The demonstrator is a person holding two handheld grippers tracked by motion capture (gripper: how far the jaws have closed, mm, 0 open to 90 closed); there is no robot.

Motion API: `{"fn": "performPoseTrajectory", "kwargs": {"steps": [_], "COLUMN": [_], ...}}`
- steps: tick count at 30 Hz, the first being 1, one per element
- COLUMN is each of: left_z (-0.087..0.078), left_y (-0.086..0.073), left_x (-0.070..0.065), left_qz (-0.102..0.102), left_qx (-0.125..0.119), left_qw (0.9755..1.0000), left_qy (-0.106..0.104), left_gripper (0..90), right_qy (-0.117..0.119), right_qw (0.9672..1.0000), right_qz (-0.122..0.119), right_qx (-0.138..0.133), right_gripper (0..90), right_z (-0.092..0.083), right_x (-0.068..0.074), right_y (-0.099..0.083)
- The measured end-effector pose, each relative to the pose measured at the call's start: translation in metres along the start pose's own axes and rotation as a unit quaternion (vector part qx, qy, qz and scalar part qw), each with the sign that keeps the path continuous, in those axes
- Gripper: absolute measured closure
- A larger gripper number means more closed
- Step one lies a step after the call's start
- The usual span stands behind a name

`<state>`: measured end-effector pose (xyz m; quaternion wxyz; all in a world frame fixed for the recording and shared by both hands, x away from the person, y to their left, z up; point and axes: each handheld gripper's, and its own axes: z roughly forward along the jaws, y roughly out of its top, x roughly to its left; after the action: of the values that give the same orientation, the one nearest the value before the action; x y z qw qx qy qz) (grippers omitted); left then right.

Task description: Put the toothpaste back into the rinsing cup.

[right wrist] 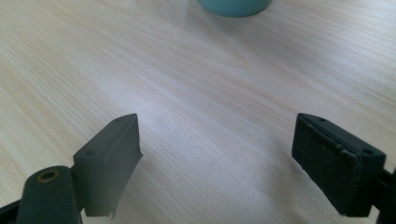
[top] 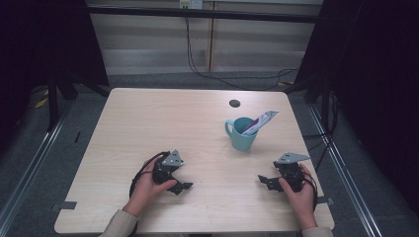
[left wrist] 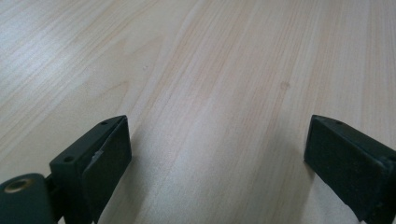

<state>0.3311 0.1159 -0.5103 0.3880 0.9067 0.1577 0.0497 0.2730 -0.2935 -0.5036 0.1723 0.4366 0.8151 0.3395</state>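
A teal mug point(top: 242, 133) stands upright right of the table's middle, handle to the left, with a white and purple packet point(top: 261, 122) leaning out of it to the right. Its base point(right wrist: 235, 6) shows at the top of the right gripper view. My left gripper point(top: 182, 187) rests low over the table near the front left, held by a hand, jaws wide open over bare wood point(left wrist: 217, 149). My right gripper point(top: 263, 180) sits near the front right, also open with nothing between its jaws point(right wrist: 217, 154), below and right of the mug.
The light wooden table point(top: 163, 123) has a small black round hole cover point(top: 234, 103) near its far edge. Black cables point(top: 212, 74) hang behind the table. Dark frame posts stand at both sides on grey carpet.
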Motion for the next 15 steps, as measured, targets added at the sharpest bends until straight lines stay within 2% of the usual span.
{"fn": "performPoseTrajectory", "kwargs": {"steps": [3,15], "left_z": [0.0,0.0001], "left_y": [0.0,-0.0001], "left_x": [0.0,-0.0004], "left_qz": [0.0,-0.002], "left_qx": [0.0,-0.001], "left_qw": [1.0,1.0], "left_qy": [0.0,0.002], "left_gripper": [7.2,7.2], "right_qy": [-0.001,0.005], "right_qw": [0.9999,1.0], "right_qz": [-0.007,-0.006], "right_qx": [0.009,-0.003], "right_gripper": [14.5,13.5], "right_z": [0.002,0.0033], "right_x": [0.0013,-0.0006], "right_y": [-0.001,-0.0043]}}
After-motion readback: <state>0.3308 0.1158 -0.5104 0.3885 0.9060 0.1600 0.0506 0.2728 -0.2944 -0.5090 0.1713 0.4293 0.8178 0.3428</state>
